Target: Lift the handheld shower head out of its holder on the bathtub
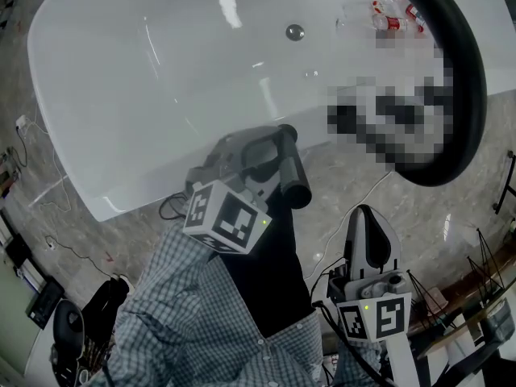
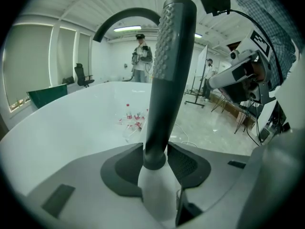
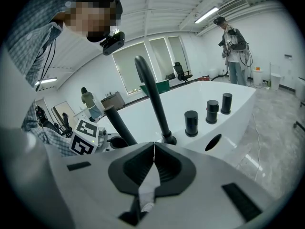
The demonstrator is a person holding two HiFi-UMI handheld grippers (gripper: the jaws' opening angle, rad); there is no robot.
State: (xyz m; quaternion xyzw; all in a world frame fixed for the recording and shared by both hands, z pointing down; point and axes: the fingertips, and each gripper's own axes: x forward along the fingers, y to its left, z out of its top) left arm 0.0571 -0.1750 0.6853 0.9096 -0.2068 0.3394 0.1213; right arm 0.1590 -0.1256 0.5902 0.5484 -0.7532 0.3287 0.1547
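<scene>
The shower head's dark handle stands upright between the jaws of my left gripper. The jaws are spread wide, the handle fills most of the gap, and I see no firm press of the pads on it. In the head view the handle sticks out past the left gripper at the white bathtub's rim. The right gripper view shows the handle leaning out of its holder on the rim. My right gripper is shut on nothing and hangs beside the tub.
A tall black arched faucet and three black knobs stand on the rim. Several plastic bottles lie in the tub near the drain. Cables trail on the floor. People stand further off.
</scene>
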